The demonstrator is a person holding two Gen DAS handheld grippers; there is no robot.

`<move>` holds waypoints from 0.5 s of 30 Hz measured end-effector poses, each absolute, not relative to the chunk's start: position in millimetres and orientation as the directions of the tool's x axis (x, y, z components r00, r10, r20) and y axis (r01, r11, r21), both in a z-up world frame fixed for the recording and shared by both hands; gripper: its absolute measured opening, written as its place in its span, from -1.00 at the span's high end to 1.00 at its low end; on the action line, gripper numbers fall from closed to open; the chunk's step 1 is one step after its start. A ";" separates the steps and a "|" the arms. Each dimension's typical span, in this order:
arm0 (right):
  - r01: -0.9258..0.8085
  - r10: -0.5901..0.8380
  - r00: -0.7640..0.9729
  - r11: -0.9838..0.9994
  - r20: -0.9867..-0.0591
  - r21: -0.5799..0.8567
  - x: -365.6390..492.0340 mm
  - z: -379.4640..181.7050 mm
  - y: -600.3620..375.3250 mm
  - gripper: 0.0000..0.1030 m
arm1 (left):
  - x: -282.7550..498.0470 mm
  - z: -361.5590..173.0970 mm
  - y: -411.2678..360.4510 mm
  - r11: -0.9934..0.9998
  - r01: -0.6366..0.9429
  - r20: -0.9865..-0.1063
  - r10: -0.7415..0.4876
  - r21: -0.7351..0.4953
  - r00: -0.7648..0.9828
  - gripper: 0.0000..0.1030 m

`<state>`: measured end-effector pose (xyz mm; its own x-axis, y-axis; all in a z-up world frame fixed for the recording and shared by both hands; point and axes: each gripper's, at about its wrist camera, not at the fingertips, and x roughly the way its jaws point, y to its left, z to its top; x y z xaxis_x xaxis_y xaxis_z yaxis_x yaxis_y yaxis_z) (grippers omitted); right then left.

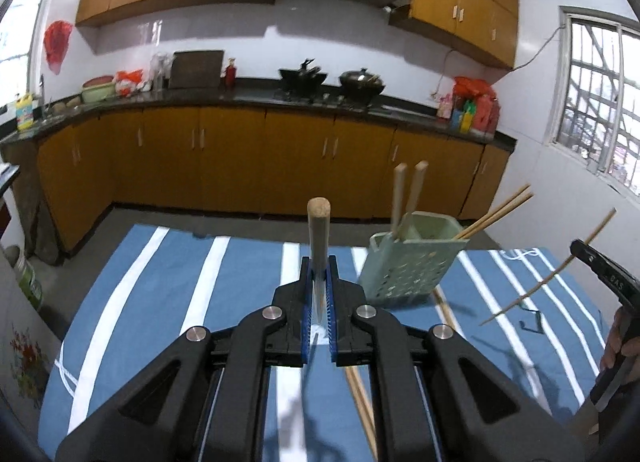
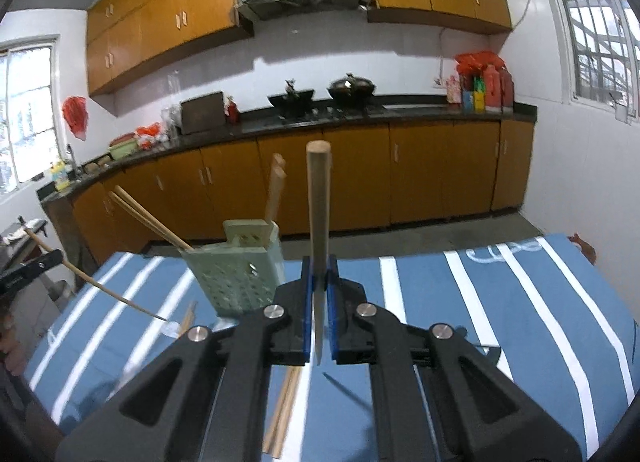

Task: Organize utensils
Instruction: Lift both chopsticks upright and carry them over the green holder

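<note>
1. Left gripper (image 1: pixel 319 274) is clamped tight on a single chopstick (image 1: pixel 319 238); the stick stands up between the blue pads with its round end on top.
2. Right gripper (image 2: pixel 319 274) is the same deal, pinched shut on its own chopstick (image 2: pixel 319 222), which points up too.
3. The green utensil holder (image 1: pixel 408 262) sits upright on the blue striped cloth (image 1: pixel 160 302), toward the cloth's far edge. It already has two flat wooden handles (image 1: pixel 406 198) in one section and a pair of chopsticks (image 1: pixel 496 212) leaning out of the other.
4. More loose chopsticks (image 1: pixel 362 406) lie flat on the cloth nearer the front edge, just beside the holder's base.
5. Both held sticks are up in the air, clear of the cloth.
</note>
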<state>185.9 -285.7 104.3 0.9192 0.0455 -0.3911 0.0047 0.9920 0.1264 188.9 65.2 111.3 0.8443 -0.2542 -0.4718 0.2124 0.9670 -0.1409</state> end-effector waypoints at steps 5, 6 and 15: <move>-0.087 0.140 0.937 0.981 -0.320 0.176 175.6 141.9 -280.7 0.85 | 176.5 135.1 51.6 0.946 0.289 -0.432 -0.324 -0.145 0.842 0.87; -0.098 0.151 0.940 0.979 -0.307 0.181 174.2 147.4 -280.0 0.85 | 172.2 141.8 46.5 0.940 0.311 -0.418 -0.342 -0.141 0.842 0.87; -0.129 0.161 0.965 0.979 -0.206 0.159 189.6 183.5 -257.0 0.85 | 175.3 180.3 15.7 0.914 0.372 -0.315 -0.405 -0.161 0.858 0.87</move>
<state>189.6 -257.0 183.5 0.9653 0.1609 -0.2059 -0.1293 0.9788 0.1586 175.3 15.7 180.3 0.8584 -0.4046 -0.3153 0.3717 0.9142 -0.1614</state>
